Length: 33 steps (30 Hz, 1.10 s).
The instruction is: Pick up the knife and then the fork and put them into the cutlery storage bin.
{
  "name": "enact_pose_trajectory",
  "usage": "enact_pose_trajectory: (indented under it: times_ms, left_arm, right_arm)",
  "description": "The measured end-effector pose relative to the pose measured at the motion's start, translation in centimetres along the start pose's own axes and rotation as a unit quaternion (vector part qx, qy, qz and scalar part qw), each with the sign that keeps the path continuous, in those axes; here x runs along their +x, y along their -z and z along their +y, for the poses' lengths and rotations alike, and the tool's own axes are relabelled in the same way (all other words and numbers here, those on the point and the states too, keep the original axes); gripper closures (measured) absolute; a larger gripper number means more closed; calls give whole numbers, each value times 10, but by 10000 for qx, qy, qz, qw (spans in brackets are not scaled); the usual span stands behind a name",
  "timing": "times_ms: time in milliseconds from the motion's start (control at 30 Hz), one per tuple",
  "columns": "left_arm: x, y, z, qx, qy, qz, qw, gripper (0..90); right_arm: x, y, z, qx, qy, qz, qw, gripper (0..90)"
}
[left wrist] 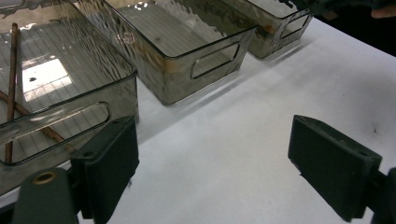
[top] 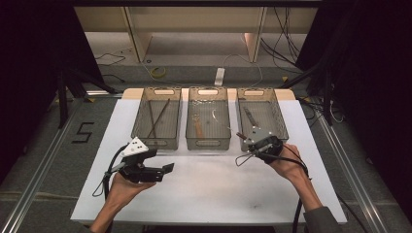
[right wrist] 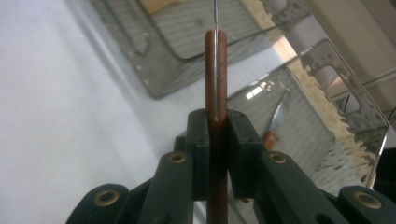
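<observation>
Right hand-held gripper point(right wrist: 217, 154) clamps brown-handled utensil point(right wrist: 216, 84), lower right of frame over right bin point(top: 279, 114); lower gently, release inside. Left hand-held gripper point(left wrist: 215, 168) wide, empty.

- A white table top point(top: 209, 189) carries everything; a bare wood strip point(top: 184, 92) shows along its far edge.
- Three smoky, see-through plastic bins stand on it in a row near the far edge, side by side with narrow gaps: left bin point(top: 158, 141), middle bin point(top: 209, 141), right bin point(top: 281, 116).
</observation>
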State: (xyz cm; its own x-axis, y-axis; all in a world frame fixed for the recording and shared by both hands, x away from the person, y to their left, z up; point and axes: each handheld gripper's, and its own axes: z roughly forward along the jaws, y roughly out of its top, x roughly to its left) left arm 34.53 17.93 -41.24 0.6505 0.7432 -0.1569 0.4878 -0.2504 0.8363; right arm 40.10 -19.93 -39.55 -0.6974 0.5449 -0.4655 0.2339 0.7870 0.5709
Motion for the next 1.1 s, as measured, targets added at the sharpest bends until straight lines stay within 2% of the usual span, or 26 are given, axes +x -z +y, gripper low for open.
enact_pose_trajectory:
  times_ms: [133, 267, 567, 767, 967, 1100]
  left_arm:
    - [0, 2, -2, -7, -25, 24, 10000, 156]
    - [-1, 1, -5, 35, -20, 38, 10000, 156]
    - [-3, 3, -7, -29, -64, 105, 9999, 156]
    - [-4, 4, -7, -140, -82, 129, 9998, 156]
    - [-5, 5, -9, -115, -85, 123, 9998, 156]
    - [-6, 6, -9, -130, -95, 140, 9998, 155]
  right_arm:
    - [-18, -2, 0, 41, -355, 24, 9994, 811]
    - [-37, -5, -1, 136, -735, 8, 9972, 811]
    - [-72, -15, -4, 421, -1433, -57, 9888, 812]
    - [-86, -25, -7, 591, -1784, -90, 9821, 811]
    - [-94, -36, -9, 735, -2028, -69, 9764, 812]
    - [-98, -42, -11, 827, -2114, -62, 9739, 812]
